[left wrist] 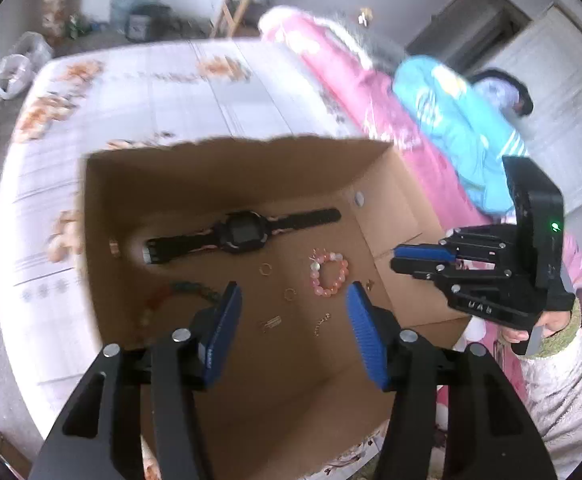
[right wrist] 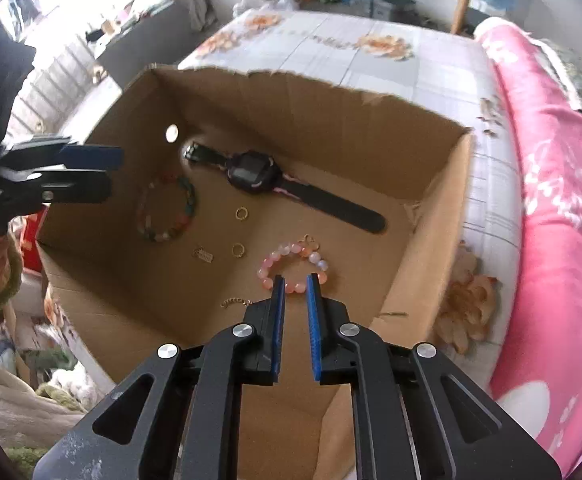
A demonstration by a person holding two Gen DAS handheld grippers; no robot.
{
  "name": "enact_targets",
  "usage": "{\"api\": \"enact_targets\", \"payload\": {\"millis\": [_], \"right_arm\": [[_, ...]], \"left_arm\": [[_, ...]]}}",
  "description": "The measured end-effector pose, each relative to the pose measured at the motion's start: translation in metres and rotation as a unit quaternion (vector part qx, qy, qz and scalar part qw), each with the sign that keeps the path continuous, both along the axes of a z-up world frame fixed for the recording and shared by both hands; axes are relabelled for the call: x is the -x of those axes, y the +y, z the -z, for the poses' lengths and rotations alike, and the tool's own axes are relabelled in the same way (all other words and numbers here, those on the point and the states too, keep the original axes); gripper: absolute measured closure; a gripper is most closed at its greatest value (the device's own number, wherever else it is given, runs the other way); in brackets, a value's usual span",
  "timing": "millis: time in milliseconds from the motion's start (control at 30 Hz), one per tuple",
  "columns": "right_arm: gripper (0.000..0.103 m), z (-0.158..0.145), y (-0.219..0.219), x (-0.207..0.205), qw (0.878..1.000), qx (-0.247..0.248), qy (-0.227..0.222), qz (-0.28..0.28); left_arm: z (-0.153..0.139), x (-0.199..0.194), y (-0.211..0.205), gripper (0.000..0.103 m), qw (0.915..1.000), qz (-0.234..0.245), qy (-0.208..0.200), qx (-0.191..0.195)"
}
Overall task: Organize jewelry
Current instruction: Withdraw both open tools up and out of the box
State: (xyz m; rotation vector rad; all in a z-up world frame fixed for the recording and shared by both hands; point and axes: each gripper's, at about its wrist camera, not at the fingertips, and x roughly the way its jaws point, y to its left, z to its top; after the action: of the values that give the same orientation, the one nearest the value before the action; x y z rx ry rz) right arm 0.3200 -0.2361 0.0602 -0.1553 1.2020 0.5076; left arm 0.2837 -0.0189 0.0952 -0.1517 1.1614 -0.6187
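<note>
The cardboard box on the bed holds all the jewelry. Left to right in the right wrist view are seen: 1 multicolour bead bracelet, 1 small clip, 2 gold rings, 1 black watch w/ strap lying diagonally, 1 thin chain, 1 pink bead bracelet. The left gripper is held wide open & empty above the box. The right gripper is nearly closed, nothing held; the pink bracelet lies just ahead of its tips, so it's judged the nearer tool.

In the box, the watch lies behind the bracelet.
</note>
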Motion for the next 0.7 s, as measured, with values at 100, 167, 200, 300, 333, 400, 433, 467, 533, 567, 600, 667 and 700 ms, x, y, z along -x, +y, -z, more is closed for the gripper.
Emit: {"api": "enact_targets", "payload": {"millis": [100,167,200,300,333,400,433,467,533,567,600,667,700], "right_arm": [[0.087,-0.016,-0.016,0.012,0.999,-0.022,-0.027,0.029],[0.074,-0.032,-0.034,0.028,0.994,-0.045,-0.068,0.066],[0.066,-0.038,-0.041,0.034,0.992,-0.051,-0.083,0.083],[0.053,-0.045,-0.068,0.054,0.977,-0.061,-0.127,0.158],[0.052,-0.042,-0.074,0.058,0.974,-0.067,-0.127,0.173],[0.052,-0.029,-0.085,0.061,0.970,-0.086,-0.106,0.201],[0.052,-0.018,-0.088,0.061,0.968,-0.097,-0.087,0.214],[0.052,-0.014,-0.090,0.061,0.968,-0.107,-0.077,0.215],[0.052,0.001,-0.085,0.060,0.967,-0.134,-0.054,0.209],[0.052,0.005,-0.082,0.059,0.967,-0.146,-0.043,0.206],[0.057,0.007,-0.080,0.060,0.966,-0.161,-0.033,0.201],[0.058,0.011,-0.071,0.063,0.965,-0.163,-0.034,0.203],[0.058,0.012,-0.068,0.065,0.965,-0.159,-0.038,0.204]], "left_arm": [[-0.017,0.019,0.025,0.042,0.9984,-0.036,-0.041,0.010],[-0.024,0.032,0.041,0.030,0.9960,-0.063,-0.062,0.015],[-0.027,0.039,0.053,0.027,0.9939,-0.082,-0.072,0.019],[-0.020,0.056,0.074,0.020,0.9878,-0.131,-0.081,0.023],[-0.013,0.059,0.078,0.019,0.9870,-0.140,-0.074,0.024],[0.005,0.060,0.079,0.019,0.9875,-0.148,-0.046,0.025],[0.012,0.062,0.080,0.019,0.9879,-0.149,-0.035,0.028],[0.018,0.061,0.077,0.019,0.9881,-0.148,-0.029,0.032],[0.030,0.062,0.071,0.018,0.9891,-0.140,-0.013,0.043],[0.034,0.063,0.069,0.018,0.9889,-0.143,-0.016,0.036],[0.036,0.064,0.066,0.018,0.9887,-0.146,-0.017,0.032],[0.036,0.068,0.064,0.018,0.9877,-0.152,-0.025,0.030],[0.035,0.070,0.063,0.018,0.9871,-0.155,-0.023,0.030]]}}
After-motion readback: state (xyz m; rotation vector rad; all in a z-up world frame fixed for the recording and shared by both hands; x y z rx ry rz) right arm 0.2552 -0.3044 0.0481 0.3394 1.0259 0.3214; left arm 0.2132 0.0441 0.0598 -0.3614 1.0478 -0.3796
